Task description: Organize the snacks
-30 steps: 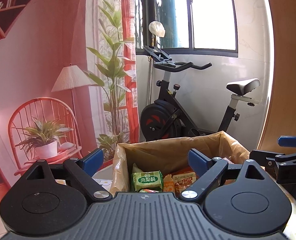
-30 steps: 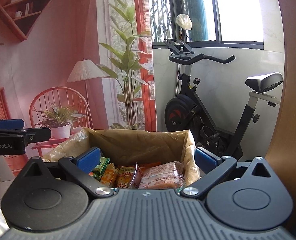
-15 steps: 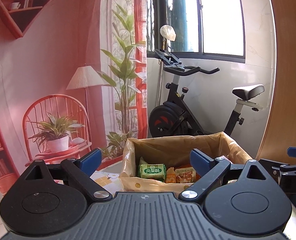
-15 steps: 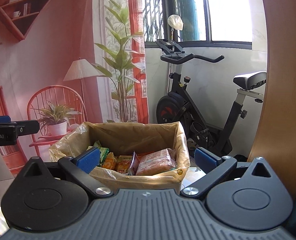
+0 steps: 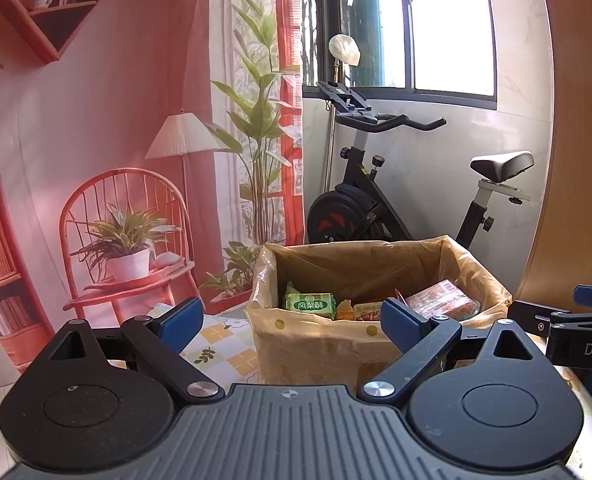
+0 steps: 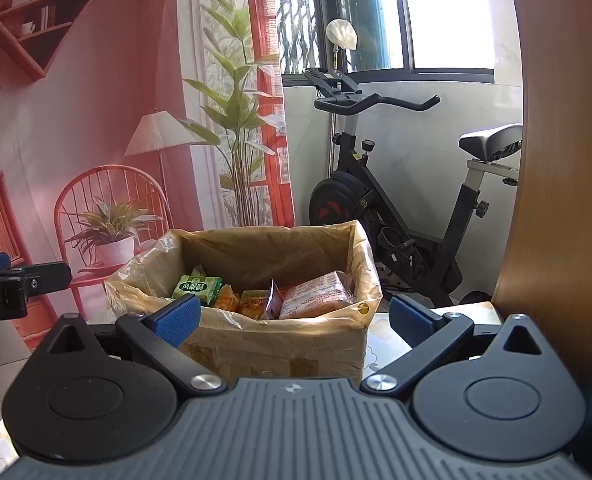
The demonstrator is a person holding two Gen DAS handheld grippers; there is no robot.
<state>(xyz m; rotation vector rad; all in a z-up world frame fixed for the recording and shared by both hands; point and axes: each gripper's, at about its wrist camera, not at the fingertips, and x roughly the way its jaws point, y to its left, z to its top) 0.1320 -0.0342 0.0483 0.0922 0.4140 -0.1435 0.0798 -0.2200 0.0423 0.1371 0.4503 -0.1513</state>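
Since both my claws are spread wide and holding nothing, left claw (image 5: pixel 291 320) and right claw (image 6: pixel 293 317) just hang in front of the lined box (image 6: pixel 279 344) on the worktop (image 5: pixel 219 354), snacks (image 6: pixel 312 296) piled loosely inside, so probably nearly done.

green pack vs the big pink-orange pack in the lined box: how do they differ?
Colour: the small green snack pack with white lettering against the large pink-orange clear-wrapped pack.
Size: the green pack looks clearly smaller than the pink-orange pack.
Place: in the right wrist view the green pack sits at the left end, the pink-orange pack at the right end.
Both lie inside the plastic-lined cardboard box, untouched by either gripper.
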